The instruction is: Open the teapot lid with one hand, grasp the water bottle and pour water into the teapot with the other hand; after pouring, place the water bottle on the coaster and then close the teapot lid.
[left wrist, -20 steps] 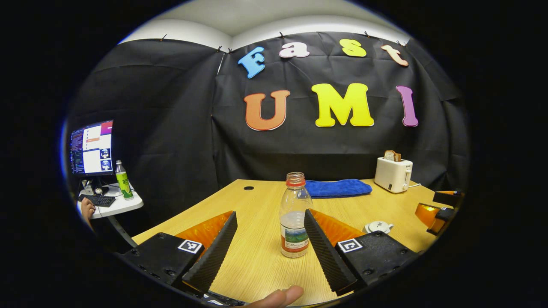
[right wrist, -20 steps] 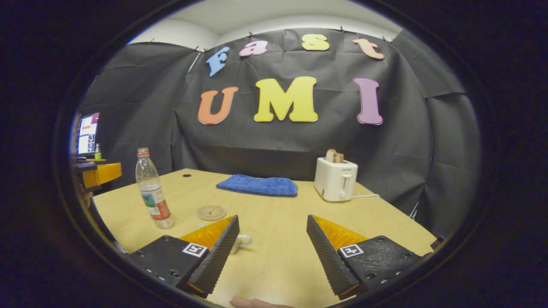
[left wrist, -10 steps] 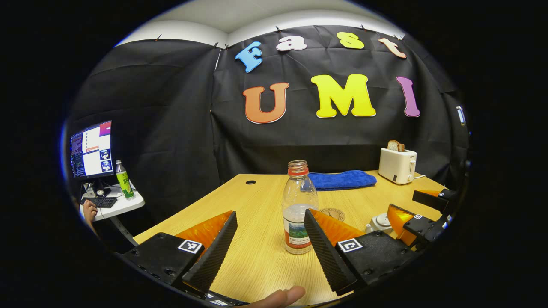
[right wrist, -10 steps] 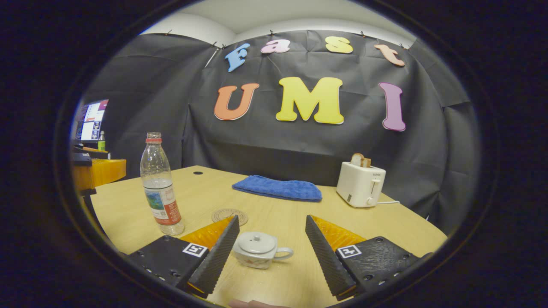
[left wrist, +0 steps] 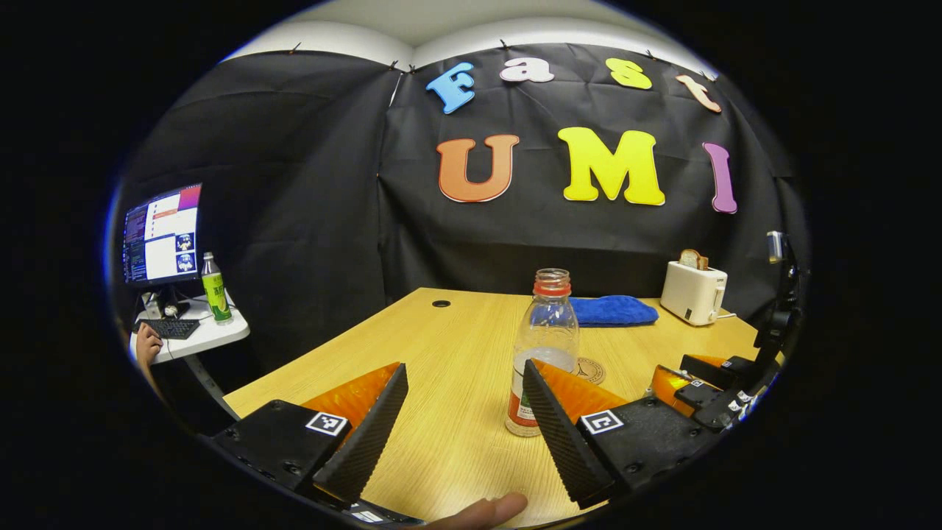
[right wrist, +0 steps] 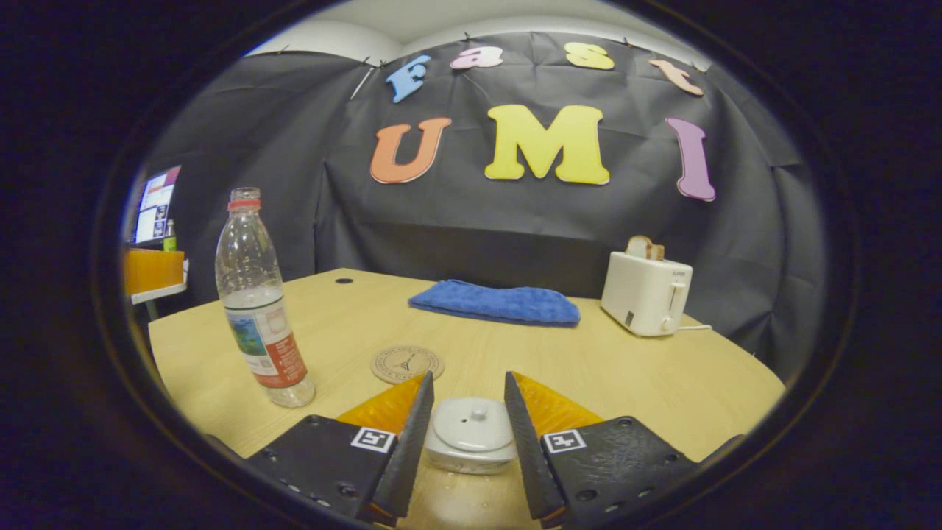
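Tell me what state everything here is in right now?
Water bottle: upright, uncapped, partly full.
Teapot: lid on.
Coaster: bare.
Toaster: bread sticking up.
Blue towel: lying folded.
Left gripper: open, beside bottle.
Right gripper: straddling lid; contact unclear.

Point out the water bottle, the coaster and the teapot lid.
water bottle (right wrist: 257, 309), right gripper view, on its label.
coaster (right wrist: 406, 364), right gripper view, on its printed centre.
teapot lid (right wrist: 471, 422), right gripper view, on its domed top.

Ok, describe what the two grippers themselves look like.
Both are built alike. The left gripper and the right gripper each have two wedge-shaped fingers with ribbed inner faces, translucent orange panels behind them, and black bolted base blocks, each carrying a small square black-and-white tag.
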`<state>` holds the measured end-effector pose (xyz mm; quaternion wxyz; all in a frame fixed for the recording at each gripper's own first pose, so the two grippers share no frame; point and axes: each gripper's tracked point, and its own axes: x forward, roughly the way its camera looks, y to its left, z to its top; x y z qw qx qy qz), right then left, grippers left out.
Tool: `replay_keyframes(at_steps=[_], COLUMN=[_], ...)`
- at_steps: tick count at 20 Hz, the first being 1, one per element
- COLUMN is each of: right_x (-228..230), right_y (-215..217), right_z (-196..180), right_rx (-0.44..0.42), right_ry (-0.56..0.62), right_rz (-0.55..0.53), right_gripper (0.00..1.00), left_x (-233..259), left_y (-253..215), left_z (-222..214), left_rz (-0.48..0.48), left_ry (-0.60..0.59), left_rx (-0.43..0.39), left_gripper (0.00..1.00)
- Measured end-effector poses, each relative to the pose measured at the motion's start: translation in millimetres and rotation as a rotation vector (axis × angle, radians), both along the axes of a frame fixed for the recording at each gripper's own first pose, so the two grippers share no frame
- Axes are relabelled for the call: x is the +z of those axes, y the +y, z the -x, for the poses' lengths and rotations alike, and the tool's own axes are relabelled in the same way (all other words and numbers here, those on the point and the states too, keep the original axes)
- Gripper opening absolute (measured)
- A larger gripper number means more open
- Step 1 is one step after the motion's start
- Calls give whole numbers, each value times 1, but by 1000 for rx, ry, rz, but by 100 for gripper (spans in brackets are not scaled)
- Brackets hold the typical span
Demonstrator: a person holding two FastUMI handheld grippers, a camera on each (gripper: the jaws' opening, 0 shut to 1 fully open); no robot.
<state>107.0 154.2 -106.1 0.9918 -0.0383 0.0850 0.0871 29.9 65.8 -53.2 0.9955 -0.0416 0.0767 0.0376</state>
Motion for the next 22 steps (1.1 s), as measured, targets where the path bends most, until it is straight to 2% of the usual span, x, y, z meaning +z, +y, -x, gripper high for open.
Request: replay_keyframes(at_steps=[1,4,5,9,14,16,17,20,21,22], right_x=[2,-2,-3,-4,-1,-3,-3,-1,-1,1], right_y=[2,5,3,4,9,10,9,9,8,1], right_z=[-1,-4,-3,-2,0,0,0,1,2,-3], right_rx=[1,22,26,29,72,75,73,81,75,58], right_ry=[-9,-6,-6,0,-7,-11,-15,-9,-4,0], right_rz=[0,11,13,18,-3,1,-6,-70,-91,-105], right_gripper=[56,56,50,50,49,64,67,70,67,69], left_x=[0,-2,-4,-7,-6,-8,-8,-9,-8,-8], left_y=[0,1,0,-1,0,0,0,0,-1,-1], left_z=[0,0,0,0,0,0,0,0,0,0], left_rz=[1,-8,-9,-3,-4,-3,-2,-5,-4,-5], left_ry=[0,5,9,20,19,25,27,28,27,27], left_rx=[3,0,-5,-13,-6,-6,-7,-8,-9,-10], left_gripper=[99,99,99,99,99,99,99,99,99,99])
